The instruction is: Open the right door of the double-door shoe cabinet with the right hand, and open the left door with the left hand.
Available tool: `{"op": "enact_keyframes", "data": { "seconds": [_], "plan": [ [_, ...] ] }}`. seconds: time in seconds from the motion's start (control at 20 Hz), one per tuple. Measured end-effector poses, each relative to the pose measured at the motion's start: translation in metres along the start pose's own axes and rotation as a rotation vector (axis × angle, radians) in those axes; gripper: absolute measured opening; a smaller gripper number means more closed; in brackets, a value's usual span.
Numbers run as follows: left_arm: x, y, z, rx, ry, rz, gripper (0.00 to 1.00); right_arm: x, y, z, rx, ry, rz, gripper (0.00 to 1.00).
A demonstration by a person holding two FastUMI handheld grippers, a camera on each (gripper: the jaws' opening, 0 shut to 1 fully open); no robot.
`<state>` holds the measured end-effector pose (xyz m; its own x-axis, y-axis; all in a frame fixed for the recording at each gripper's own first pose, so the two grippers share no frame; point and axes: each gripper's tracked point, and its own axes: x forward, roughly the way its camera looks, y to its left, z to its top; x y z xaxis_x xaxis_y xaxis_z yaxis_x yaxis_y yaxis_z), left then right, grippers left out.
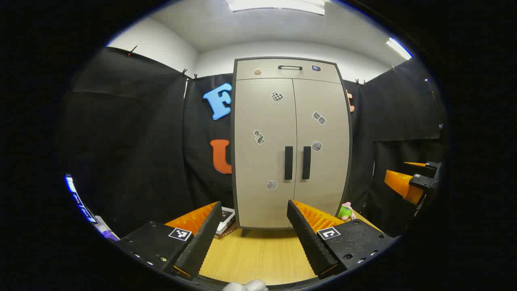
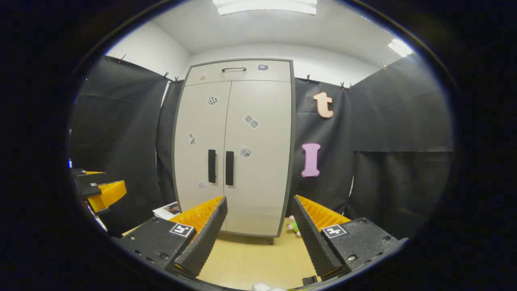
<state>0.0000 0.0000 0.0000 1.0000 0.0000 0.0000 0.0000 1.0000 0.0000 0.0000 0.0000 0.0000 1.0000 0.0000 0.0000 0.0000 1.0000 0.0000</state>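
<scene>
My left gripper sits at the bottom of the left gripper view, its fingers spread wide with nothing between them but the wooden floor. Straight ahead in the centre of the frame stands the shoe cabinet, both doors flat shut. The left door and the right door meet at the middle seam, and the two dark vertical handles, the left handle and the right handle, sit side by side just either side of it. A drawer with a dark pull runs across the top. At the lower left of the cabinet lies a book; at its lower right, a green plush toy. My right gripper shows at the right edge. In the right gripper view, that gripper also gapes open and empty at the bottom, the cabinet left of centre, well apart from the tips.
</scene>
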Motion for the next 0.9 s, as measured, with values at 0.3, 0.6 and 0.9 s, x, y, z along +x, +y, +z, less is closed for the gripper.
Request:
{"op": "enact_keyframes", "data": {
  "seconds": [0.3, 0.6, 0.9],
  "plan": [
    [0.0005, -0.0011, -0.0010, 0.003, 0.004, 0.000, 0.97, -0.0023, -0.0038, 0.0009, 0.001, -0.003, -0.007, 1.00],
    [0.0010, -0.0007, 0.0016, 0.009, 0.000, 0.002, 0.97, -0.0004, -0.0054, 0.0015, -0.006, -0.009, -0.013, 1.00],
    [-0.0009, 0.0006, -0.0004, 0.012, 0.002, 0.003, 0.97, 0.0049, -0.0066, -0.0020, -0.014, -0.004, -0.019, 1.00]
  ]
}}
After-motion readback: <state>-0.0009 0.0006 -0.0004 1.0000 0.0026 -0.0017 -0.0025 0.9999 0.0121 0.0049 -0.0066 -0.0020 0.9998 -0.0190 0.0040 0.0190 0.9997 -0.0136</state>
